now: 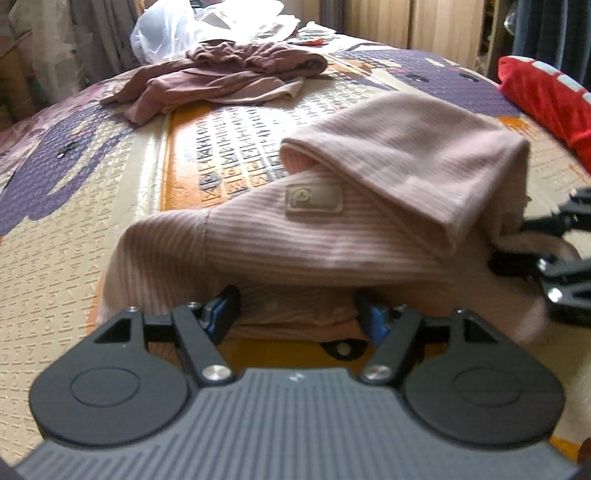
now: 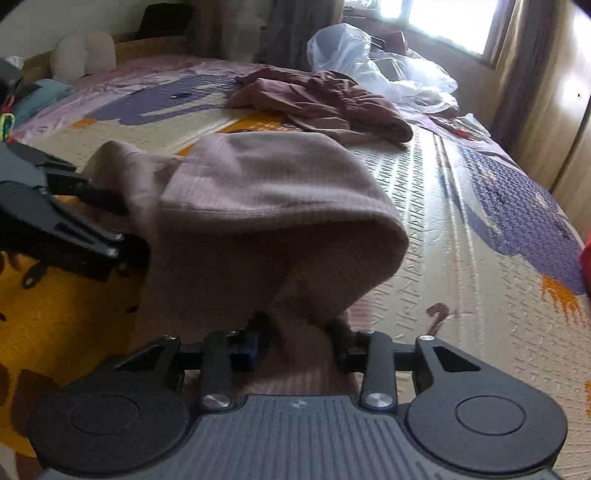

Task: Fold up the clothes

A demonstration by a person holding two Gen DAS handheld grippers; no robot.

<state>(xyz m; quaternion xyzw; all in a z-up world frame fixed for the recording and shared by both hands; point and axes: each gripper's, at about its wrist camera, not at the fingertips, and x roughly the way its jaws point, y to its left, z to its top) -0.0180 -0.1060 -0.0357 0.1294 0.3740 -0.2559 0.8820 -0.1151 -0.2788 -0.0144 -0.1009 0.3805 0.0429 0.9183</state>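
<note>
**Both claws at the near edge of the pink garment**

The left claw (image 1: 295,314) sits at the near hem of the pink ribbed garment (image 1: 317,229), its jaws standing apart with cloth bunched between them; the blue pads (image 1: 221,310) touch the fabric on either side, but whether they truly pinch it cannot be told. The right claw (image 2: 295,343) has its jaws closer together on a narrow fold of the same garment (image 2: 258,206), which rises straight from between them, so it appears clamped on the cloth.

The garment lies on the patterned bed cover (image 1: 92,221), partly folded: an upper flap is turned back over the ribbed body, where a small sewn patch (image 1: 314,199) shows. In the left view the right claw reaches in from the right edge, touching the garment's side.

Farther back on the cover lies a crumpled brown garment (image 1: 221,77), with a clear plastic bag (image 1: 166,29) behind it. A red cloth (image 1: 543,99) rests at the right edge.
</note>
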